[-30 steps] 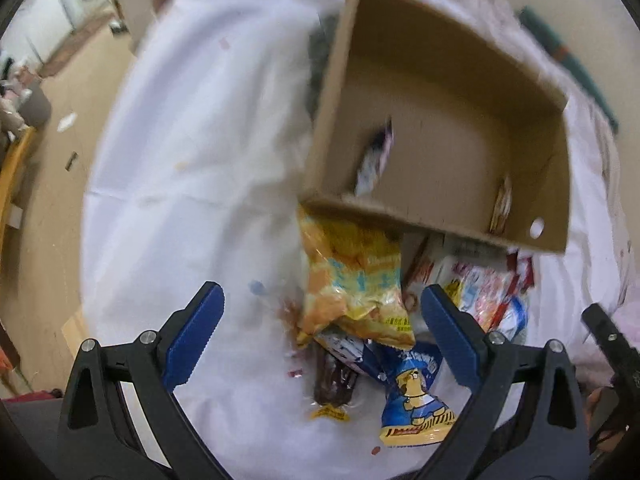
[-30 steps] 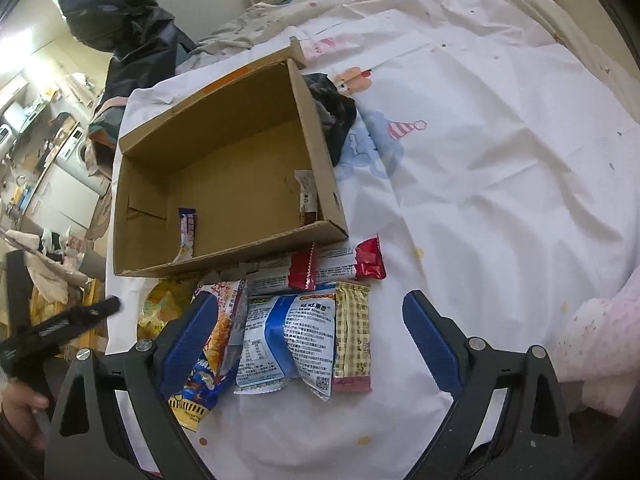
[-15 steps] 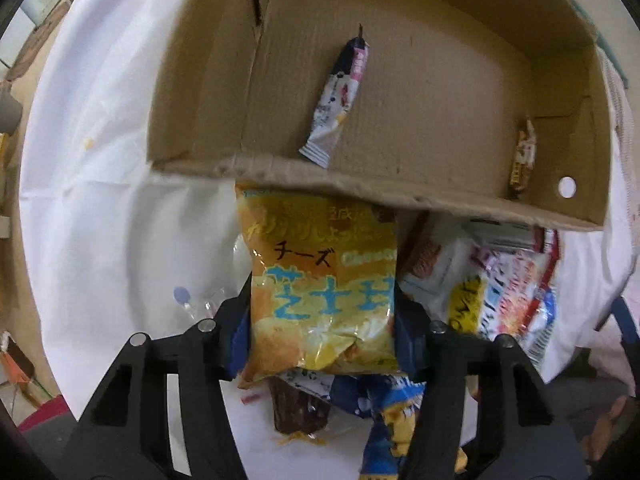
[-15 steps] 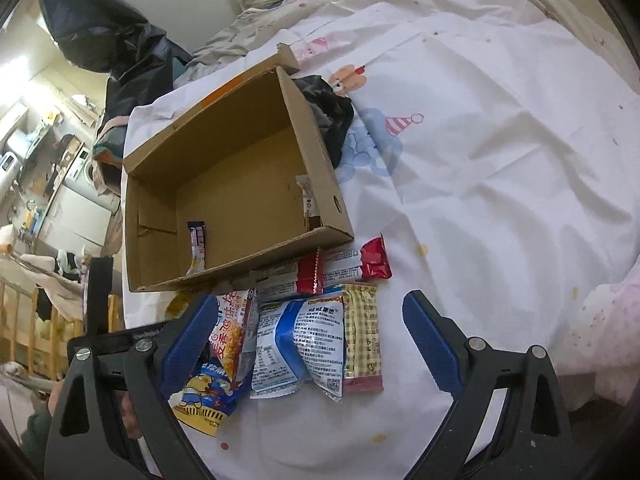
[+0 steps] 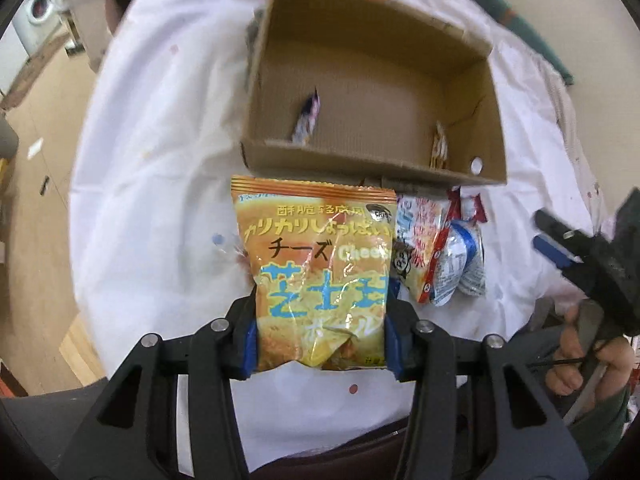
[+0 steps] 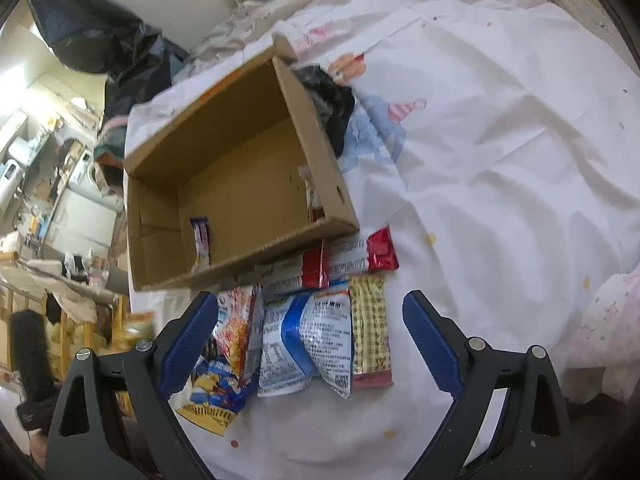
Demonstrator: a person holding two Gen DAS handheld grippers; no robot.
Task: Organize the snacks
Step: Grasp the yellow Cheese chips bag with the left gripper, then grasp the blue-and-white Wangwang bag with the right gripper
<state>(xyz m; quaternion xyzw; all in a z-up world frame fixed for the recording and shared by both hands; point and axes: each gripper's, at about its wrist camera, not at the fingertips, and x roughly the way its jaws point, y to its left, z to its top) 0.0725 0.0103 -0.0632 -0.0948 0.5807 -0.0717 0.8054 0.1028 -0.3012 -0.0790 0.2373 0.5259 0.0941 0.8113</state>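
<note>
White bedsheet [image 5: 152,128] below, your left gripper [image 5: 320,332] is closing on the cheese-snack bag [image 5: 316,272], cardboard box [image 5: 372,80] at twelve o'clock; right gripper [image 6: 310,344] gapes, closing slightly.

Left wrist view: steeply downward along its fingers [image 5: 394,344], close above the bed sheet [image 5: 152,168], facing the cardboard box [image 5: 372,168]
Right wrist view: downward from the box's [image 6: 224,268] opposite end, slightly farther off
Shared: box, snack pile [image 6: 304,332], sheet
Cross-sighting: right gripper [image 5: 556,240] at left view's edge
</note>
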